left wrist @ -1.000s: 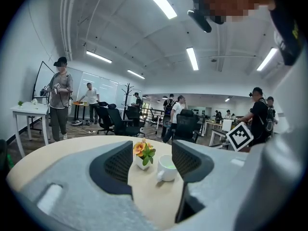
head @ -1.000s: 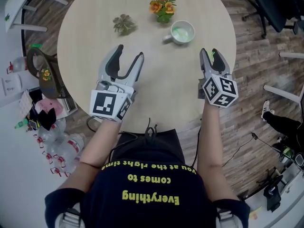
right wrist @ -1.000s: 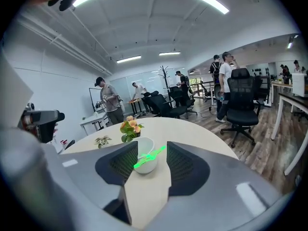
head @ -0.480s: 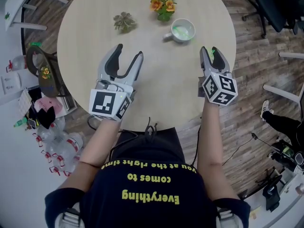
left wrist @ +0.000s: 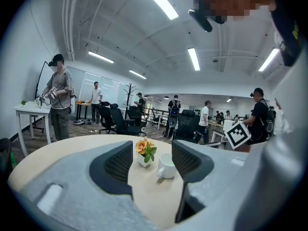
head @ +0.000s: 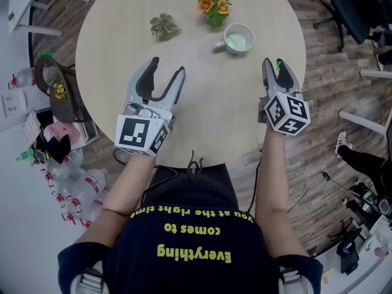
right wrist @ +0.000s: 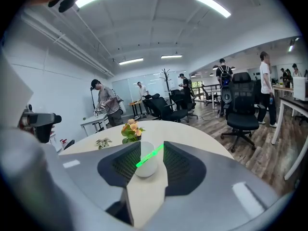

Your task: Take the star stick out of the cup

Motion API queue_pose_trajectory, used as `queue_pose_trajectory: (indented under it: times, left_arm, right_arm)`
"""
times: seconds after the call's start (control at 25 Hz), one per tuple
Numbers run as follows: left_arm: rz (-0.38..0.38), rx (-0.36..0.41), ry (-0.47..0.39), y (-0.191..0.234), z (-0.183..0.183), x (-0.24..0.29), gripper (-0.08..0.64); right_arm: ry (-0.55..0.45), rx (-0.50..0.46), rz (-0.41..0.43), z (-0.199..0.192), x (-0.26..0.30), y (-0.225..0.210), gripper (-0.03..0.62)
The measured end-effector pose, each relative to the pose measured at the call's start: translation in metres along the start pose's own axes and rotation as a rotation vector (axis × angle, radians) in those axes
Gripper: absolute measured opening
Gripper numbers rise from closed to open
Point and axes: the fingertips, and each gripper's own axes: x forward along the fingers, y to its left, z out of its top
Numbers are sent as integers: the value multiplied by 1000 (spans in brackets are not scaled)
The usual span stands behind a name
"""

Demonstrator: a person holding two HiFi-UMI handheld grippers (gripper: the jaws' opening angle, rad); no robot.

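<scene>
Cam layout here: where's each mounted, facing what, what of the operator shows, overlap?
Head view: on the person's head, steeply down at the table; both forearms, left gripper, right gripper show.
Left gripper view: on the left gripper, across the table at flower pot and cup; own jaws open, empty.
Right gripper view: on the right gripper, at the cup and star stick; own jaws have just been closing, open, holding nothing.
Shared: all three see cup and flower pot.
</scene>
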Motion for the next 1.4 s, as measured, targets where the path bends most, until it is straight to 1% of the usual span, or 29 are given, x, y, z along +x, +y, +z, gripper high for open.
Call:
queue_pose_trajectory:
  times: [0.04,0.16,0.2,0.24,0.28,0.76,1.2,1.28,1.4]
  left_arm:
    - [1,0,-1,0,0,-1,252]
    - [3,-2,-3,2,1,-4,252]
    - [5,-2,-5,3,2,-5,252]
    - [6,-3,-7,3,2,-6,252]
    - [7,-4,-9,4,3,-7,252]
    - [20,1,-47,6,16,-20,252]
    - [17,13,-88,3,32,-41,252]
    - [16,15,-98,2,34,-44,198]
    - [16,15,-114,2,40,-49,145]
  right_arm:
    - [-8,-9,-4,2,-1,0,148]
    - [-21,-29,-15,6,-5,2,136]
    - [-28,-34,-21,8,-6,3,109]
    - [-36,-41,-26,11,-7,3,50]
    - [-43,-48,-29,13,-8,4,40]
    - [-70,-91,-19,30,-21,19,29]
    - [-125,-145,-25,59,-53,39,29]
    - [-141,-149,-23,66,-60,43,29]
    - [-168,-165,-12,79,-71,54,29]
